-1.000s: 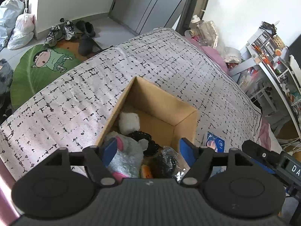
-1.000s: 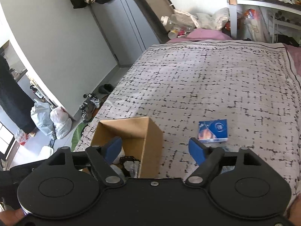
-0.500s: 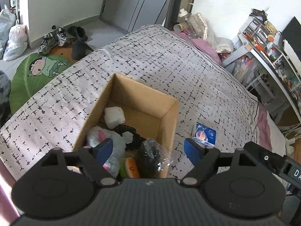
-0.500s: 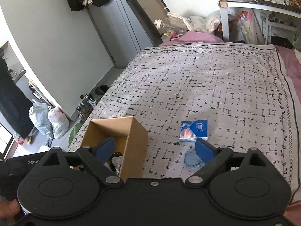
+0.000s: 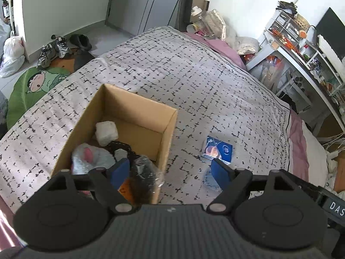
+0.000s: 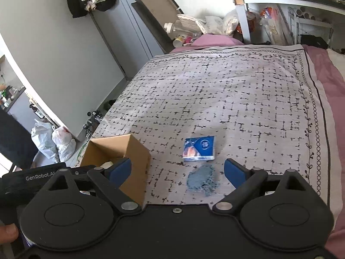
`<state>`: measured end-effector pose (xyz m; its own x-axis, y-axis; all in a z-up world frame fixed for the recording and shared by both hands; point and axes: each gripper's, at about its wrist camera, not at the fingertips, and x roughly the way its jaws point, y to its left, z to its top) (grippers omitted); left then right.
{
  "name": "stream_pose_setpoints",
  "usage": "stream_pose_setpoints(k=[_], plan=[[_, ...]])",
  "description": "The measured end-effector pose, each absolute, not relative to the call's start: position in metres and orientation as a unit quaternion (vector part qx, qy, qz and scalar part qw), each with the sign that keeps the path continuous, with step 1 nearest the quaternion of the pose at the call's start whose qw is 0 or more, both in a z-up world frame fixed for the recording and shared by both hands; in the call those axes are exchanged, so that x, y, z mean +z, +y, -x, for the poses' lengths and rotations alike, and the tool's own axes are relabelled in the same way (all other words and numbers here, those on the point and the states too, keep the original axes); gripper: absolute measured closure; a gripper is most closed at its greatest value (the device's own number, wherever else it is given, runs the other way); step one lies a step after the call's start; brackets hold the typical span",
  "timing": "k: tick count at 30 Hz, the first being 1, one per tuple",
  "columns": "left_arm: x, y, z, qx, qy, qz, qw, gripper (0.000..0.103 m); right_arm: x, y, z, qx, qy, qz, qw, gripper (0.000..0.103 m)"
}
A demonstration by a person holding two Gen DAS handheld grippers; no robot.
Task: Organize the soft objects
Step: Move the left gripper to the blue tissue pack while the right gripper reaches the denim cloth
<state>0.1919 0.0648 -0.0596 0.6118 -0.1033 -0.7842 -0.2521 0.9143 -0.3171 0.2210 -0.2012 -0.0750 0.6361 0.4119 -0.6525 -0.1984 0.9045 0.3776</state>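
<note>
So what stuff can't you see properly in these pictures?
- Near end of the cardboard box, left wrist view: covered by the left gripper.
- Box contents, right wrist view: hidden by its wall and the right gripper.
- Print on the blue packet: too small.
- Blue-grey fuzzy thing: too blurry to name.

"GenRobot.A" on left gripper (image 6: 36, 178); "DAS" on right gripper (image 5: 336, 207)
</note>
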Motion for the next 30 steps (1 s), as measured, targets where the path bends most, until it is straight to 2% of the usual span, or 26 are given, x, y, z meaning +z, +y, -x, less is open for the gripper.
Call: stream_pose_setpoints(k=[17,30], plan=[[-0.069,0.019,-0.217,0.03,0.448,0.18,0.875,0.022,-0.092,-0.245,-0.254,0.152,0.408,-0.154,0.887,0.01],[-0.088,-0.006,-0.242,0.008,0.451,0.167,0.876,0.023,-0.147,-0.256,-0.271,0.143,0.46,-0.236,0.844,0.012]])
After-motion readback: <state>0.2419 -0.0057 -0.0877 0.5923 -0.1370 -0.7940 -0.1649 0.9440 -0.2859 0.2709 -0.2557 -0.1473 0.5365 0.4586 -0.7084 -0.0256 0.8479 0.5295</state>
